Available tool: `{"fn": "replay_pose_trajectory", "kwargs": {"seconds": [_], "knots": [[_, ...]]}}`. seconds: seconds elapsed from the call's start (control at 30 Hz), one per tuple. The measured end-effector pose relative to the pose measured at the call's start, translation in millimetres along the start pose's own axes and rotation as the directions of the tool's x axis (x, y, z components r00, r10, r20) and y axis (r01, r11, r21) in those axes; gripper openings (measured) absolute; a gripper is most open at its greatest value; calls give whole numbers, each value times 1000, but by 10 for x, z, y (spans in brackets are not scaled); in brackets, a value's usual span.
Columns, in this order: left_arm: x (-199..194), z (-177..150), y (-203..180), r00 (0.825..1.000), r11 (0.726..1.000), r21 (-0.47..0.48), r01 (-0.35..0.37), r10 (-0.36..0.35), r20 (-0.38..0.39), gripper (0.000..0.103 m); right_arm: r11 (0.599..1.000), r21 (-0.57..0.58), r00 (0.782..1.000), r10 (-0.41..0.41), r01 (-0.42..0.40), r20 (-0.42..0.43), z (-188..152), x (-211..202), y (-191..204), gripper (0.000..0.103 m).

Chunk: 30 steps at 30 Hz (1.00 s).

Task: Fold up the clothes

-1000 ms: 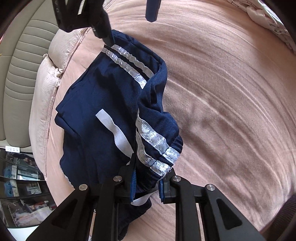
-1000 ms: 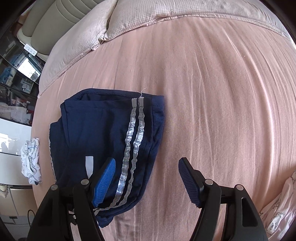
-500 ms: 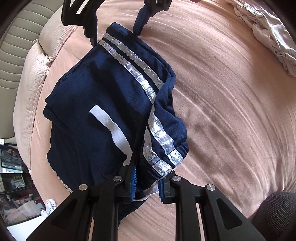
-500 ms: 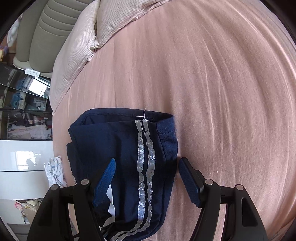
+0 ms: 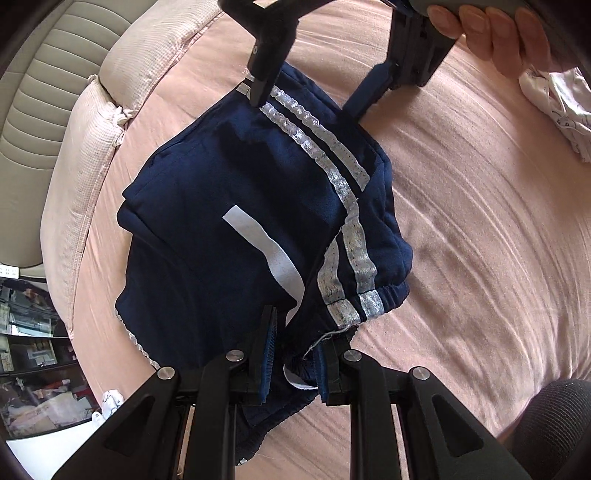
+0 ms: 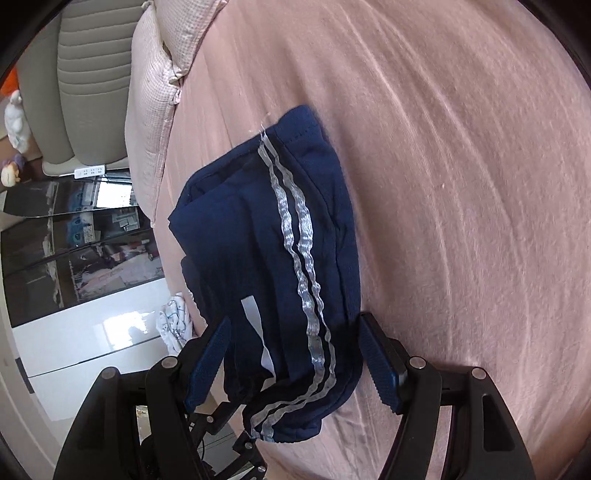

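Observation:
Navy trousers [image 5: 229, 236] with twin silver stripes lie folded on the pink bed sheet [image 5: 480, 240]. My left gripper [image 5: 295, 350] is shut on their near end, by the gathered cuff, which is raised a little off the sheet. In the right wrist view the same trousers [image 6: 258, 229] run up the middle. My right gripper [image 6: 293, 354] stands open astride them, one blue pad [image 6: 208, 354] on each side and the fabric between. From the left wrist view that right gripper [image 5: 306, 103] straddles the far end, with a hand [image 5: 487, 29] on its handle.
Pale pillows [image 5: 81, 155] and a padded headboard [image 5: 33, 99] line the bed's left edge. A white patterned garment [image 5: 554, 99] lies at the far right. Another white cloth [image 6: 173, 321] shows beside the bed, above a glossy floor. A dark rounded thing [image 5: 554, 421] sits at the lower right.
The right gripper came down and rolled, from hovering above the trousers to straddling their far end. The left gripper kept its grip and rose slightly with the near end.

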<state>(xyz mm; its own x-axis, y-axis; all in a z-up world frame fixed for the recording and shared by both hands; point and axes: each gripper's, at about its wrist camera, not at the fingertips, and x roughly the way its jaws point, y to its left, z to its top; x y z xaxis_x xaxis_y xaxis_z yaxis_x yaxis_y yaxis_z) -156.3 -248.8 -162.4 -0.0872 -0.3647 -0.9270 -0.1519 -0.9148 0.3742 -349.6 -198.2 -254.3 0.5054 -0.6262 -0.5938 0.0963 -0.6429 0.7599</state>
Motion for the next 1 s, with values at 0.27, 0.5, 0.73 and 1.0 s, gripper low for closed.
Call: {"fn": "replay_pose_trajectory", "kwargs": {"seconds": [0.27,0.5,0.73,1.0], "knots": [[-75,-57,-83,1000,1000,5,14,-14,-1,16,996,60,998,67,-67,-10,22,98,-74,70],[-159,-7,-172,1000,1000,10,14,-14,6,17,998,31,998,60,-61,27,278,184,119,70],[-150,24,-294,999,999,29,43,-44,13,17,999,35,1000,-15,16,-7,398,249,267,67],[-76,75,-308,1000,999,29,30,-30,-6,17,985,30,986,-169,168,16,554,182,344,17]]}}
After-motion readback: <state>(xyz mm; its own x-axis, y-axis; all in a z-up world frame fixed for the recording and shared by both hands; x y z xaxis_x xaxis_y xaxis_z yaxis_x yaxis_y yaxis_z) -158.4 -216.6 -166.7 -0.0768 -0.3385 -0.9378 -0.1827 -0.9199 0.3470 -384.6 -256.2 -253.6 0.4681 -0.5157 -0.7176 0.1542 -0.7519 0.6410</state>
